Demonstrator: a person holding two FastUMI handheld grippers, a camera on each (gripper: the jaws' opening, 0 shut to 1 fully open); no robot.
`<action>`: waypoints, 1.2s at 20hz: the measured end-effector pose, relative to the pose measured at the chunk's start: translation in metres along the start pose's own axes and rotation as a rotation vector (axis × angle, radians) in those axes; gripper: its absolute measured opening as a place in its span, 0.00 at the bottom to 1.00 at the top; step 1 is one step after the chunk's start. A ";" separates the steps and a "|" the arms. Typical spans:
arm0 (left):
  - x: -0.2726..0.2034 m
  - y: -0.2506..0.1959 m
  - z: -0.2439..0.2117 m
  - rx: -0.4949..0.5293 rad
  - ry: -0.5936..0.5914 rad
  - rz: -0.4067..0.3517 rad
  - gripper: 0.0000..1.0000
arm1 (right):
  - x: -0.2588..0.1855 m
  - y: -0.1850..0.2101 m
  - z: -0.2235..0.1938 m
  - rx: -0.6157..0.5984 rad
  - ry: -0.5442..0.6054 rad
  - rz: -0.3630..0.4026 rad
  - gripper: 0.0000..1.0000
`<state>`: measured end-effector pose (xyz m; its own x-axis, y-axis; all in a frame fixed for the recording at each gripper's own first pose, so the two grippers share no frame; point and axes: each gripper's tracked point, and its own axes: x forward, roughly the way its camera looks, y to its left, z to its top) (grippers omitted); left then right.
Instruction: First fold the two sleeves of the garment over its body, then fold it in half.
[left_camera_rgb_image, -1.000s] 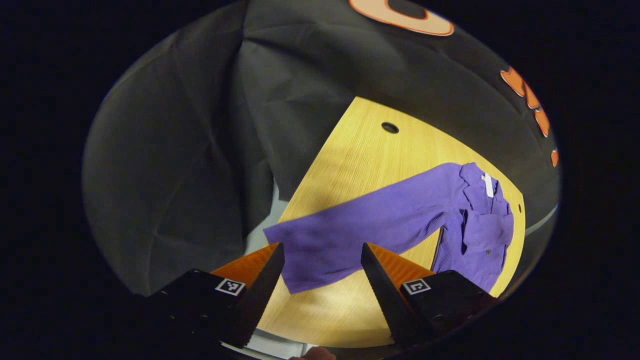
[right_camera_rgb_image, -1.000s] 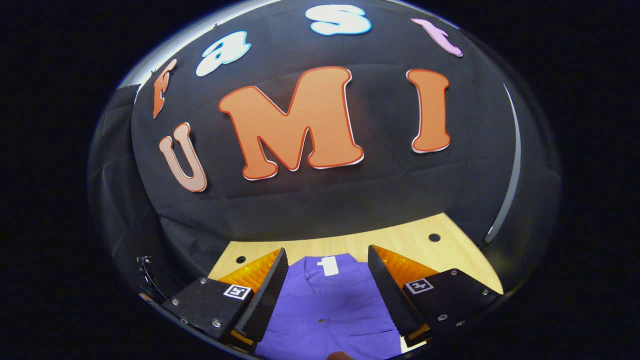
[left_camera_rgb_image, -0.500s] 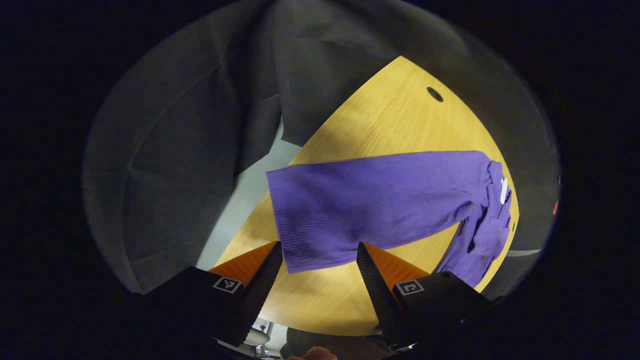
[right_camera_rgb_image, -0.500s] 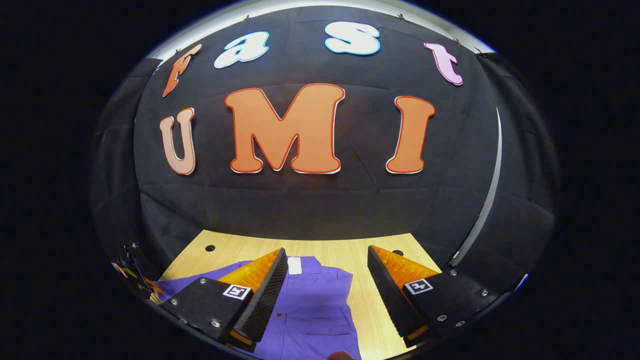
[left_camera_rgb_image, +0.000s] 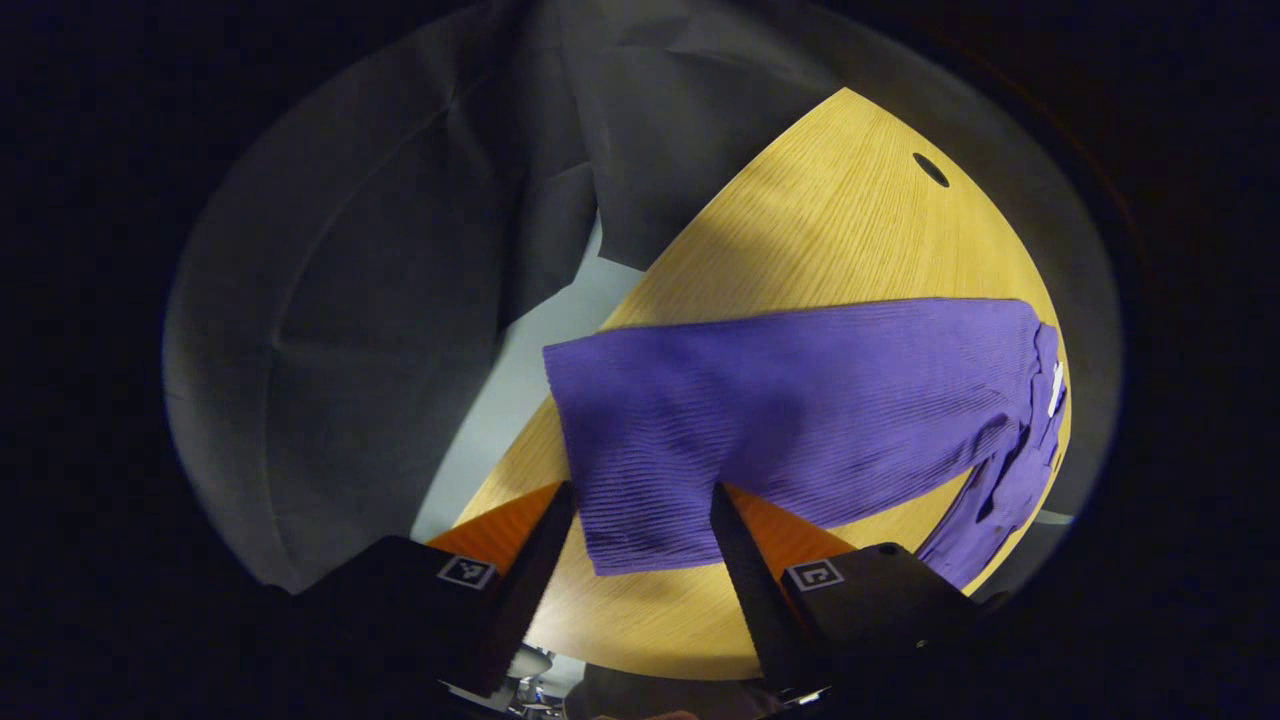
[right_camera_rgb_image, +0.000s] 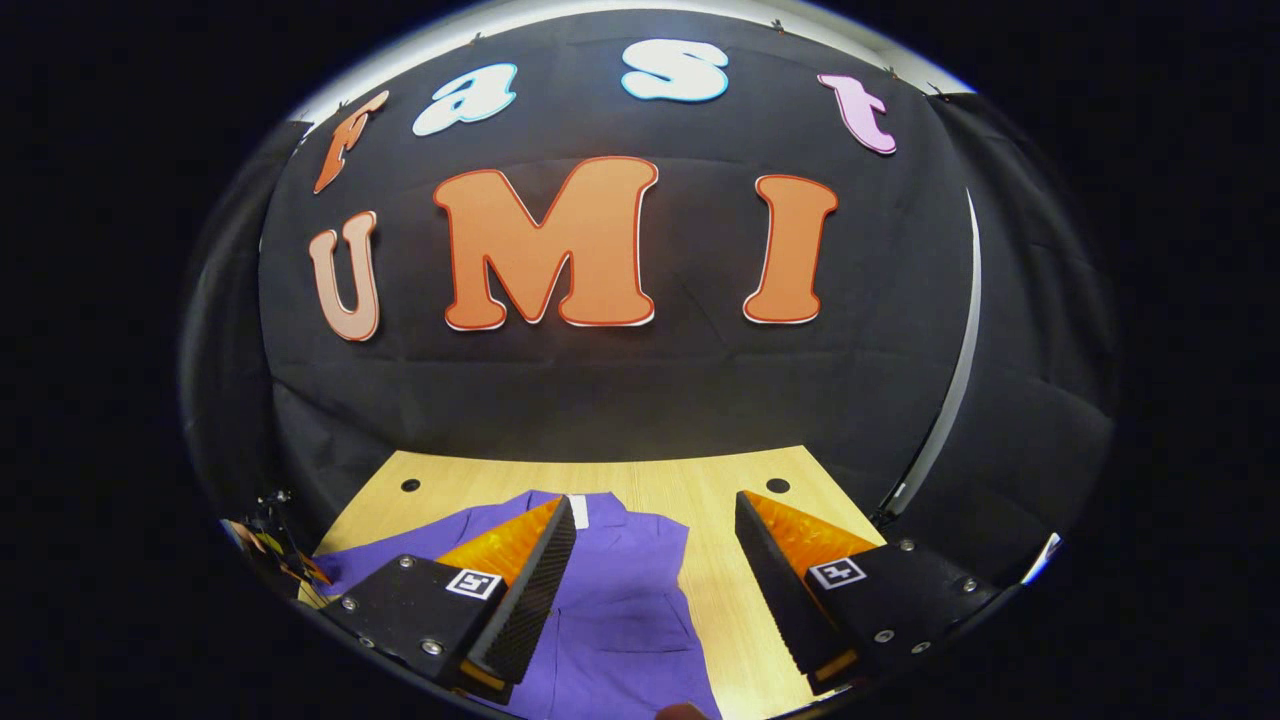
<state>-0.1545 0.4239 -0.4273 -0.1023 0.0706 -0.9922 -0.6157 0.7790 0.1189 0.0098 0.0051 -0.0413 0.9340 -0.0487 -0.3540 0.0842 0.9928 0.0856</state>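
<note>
Purple garment (left_camera_rgb_image: 800, 400) lay flat on the wooden table (left_camera_rgb_image: 830, 220), its cuff end just ahead of and between the wide-apart, empty fingers of the left gripper (left_camera_rgb_image: 640, 560). Looked soft, light and limp; best pinched at that cuff edge. Right gripper (right_camera_rgb_image: 650, 580) also spread wide and empty, garment body under its left finger.

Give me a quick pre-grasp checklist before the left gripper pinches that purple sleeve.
1. Left gripper open: ok.
2. Purple sleeve lying flat on the wooden table: ok.
3. Sleeve cuff between the left fingers: ok; contact, cannot tell.
4. Right gripper open, holding nothing: ok.
5. Shirt body spread flat for the sleeve to land on: ok.
6. Far sleeve's state: cannot tell.
</note>
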 end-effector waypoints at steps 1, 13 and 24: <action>0.001 -0.005 0.001 0.002 -0.001 -0.003 0.86 | 0.000 -0.006 0.001 -0.011 -0.004 -0.005 1.00; -0.056 -0.068 -0.001 0.051 -0.096 -0.115 0.04 | 0.028 -0.063 0.003 0.017 -0.002 0.032 0.95; -0.194 -0.268 -0.014 0.413 -0.318 -0.288 0.04 | 0.032 -0.085 -0.020 -0.025 0.027 0.078 0.96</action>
<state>0.0190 0.1925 -0.2659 0.3016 -0.0460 -0.9523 -0.2227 0.9678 -0.1172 0.0256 -0.0786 -0.0781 0.9276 0.0319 -0.3721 0.0024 0.9958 0.0912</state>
